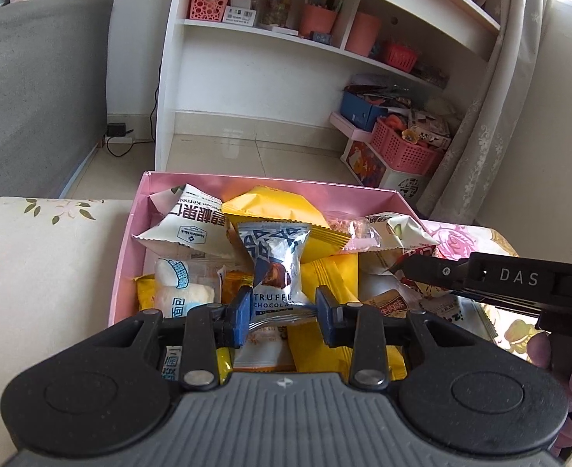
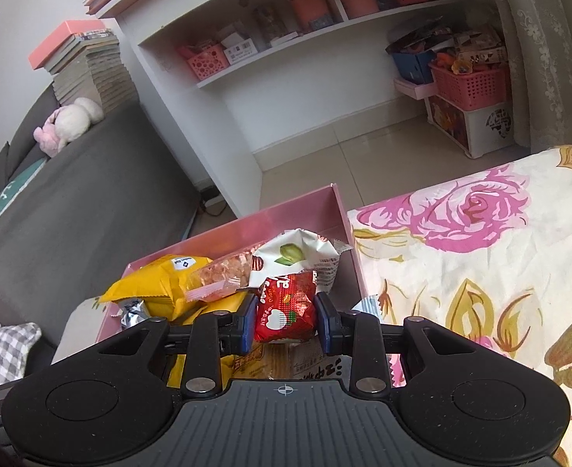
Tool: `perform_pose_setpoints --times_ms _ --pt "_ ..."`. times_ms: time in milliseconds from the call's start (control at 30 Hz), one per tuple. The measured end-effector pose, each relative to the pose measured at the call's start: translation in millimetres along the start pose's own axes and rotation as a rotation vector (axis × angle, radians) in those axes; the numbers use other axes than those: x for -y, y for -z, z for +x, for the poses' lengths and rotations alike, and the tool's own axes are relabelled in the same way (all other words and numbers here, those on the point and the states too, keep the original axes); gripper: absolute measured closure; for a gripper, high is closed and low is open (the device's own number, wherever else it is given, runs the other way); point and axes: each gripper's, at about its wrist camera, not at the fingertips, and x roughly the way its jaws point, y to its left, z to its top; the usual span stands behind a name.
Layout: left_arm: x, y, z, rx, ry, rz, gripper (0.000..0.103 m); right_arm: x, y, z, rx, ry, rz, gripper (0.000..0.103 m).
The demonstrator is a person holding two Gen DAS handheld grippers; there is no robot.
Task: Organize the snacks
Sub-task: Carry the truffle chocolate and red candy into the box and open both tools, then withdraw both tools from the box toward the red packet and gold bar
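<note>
Silver truffle chocolate [image 1: 274, 268] clamped between left fingers [image 1: 243, 311]; red packet [image 2: 286, 311] between right fingers [image 2: 327, 327]

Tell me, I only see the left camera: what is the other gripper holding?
Observer: The right gripper is shut on a red snack packet.
Child: Is it over the pink box?
Observer: Yes, above the box's right end, near a white packet with a green nut picture.
Child: What's next to the box on that side?
Observer: A flowered cloth with a big pink rose.
</note>
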Motion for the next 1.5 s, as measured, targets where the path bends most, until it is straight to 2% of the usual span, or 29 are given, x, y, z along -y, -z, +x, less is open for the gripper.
perform_pose_setpoints --times_ms 200,267,633,933,1100,1200,1333,1400,1500 --pt "1 -2 -2 -0.001 0.006 -0.006 0.071 -2 -1 -4 0.006 0.0 -0.008 0.069" --pt "3 -1 -3 -0.003 0.002 0.002 0.069 -4 -2 -7 0.005 -0.012 -0.014 0.062" --pt "14 -2 -31 0.016 -0.017 0.035 0.037 -16 -3 -43 0.022 -0.02 -0.068 0.033" --pt "18 4 -64 0.021 -0.055 0.034 0.015 -29 3 -84 0.036 -0.022 -0.106 0.015" --pt "17 10 -79 0.01 -0.071 0.035 0.004 -36 13 -106 0.042 -0.007 -0.153 0.008" --pt "15 16 -89 0.006 -0.09 0.026 0.0 -37 21 -116 0.049 -0.007 -0.165 0.005" --pt "6 26 -99 0.027 -0.108 0.003 0.0 -38 35 -125 0.072 -0.001 -0.195 0.003" --pt "0 33 -102 0.046 -0.109 -0.011 0.0 -40 44 -126 0.08 0.004 -0.247 0.003" --pt "-10 43 -100 0.028 -0.128 -0.045 0.0 -45 56 -129 0.079 0.013 -0.355 0.003"
